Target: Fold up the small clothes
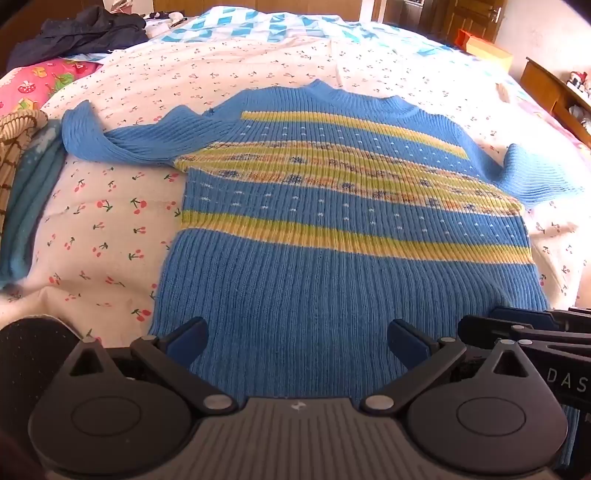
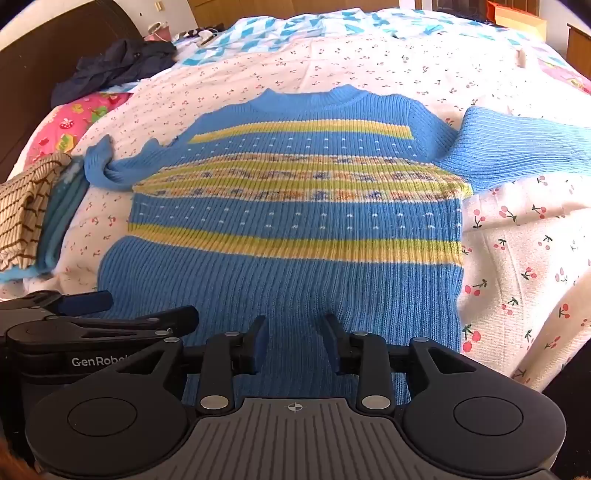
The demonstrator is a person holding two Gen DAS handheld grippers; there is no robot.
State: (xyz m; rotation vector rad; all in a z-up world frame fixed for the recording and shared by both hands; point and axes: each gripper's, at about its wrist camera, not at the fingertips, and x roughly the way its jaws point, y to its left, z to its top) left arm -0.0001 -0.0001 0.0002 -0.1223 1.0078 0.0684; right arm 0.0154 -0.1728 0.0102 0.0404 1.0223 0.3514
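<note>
A small blue ribbed sweater (image 1: 332, 236) with yellow-green stripes lies flat on the cherry-print bedsheet (image 1: 110, 229), collar far, hem near me. It also shows in the right wrist view (image 2: 295, 221). Both sleeves are spread out sideways; the left sleeve (image 1: 110, 144) is partly twisted. My left gripper (image 1: 295, 343) is open wide and empty, over the hem. My right gripper (image 2: 293, 343) is partly open and empty, over the hem to the right of the left one. The right gripper shows at the right edge of the left wrist view (image 1: 524, 332).
A brown-striped beige garment (image 2: 26, 210) and a teal one (image 2: 62, 218) lie stacked at the left. A dark garment (image 2: 118, 66) and a pink pillow (image 2: 74, 122) sit far left. A blue-white quilt (image 2: 295, 26) lies at the far end.
</note>
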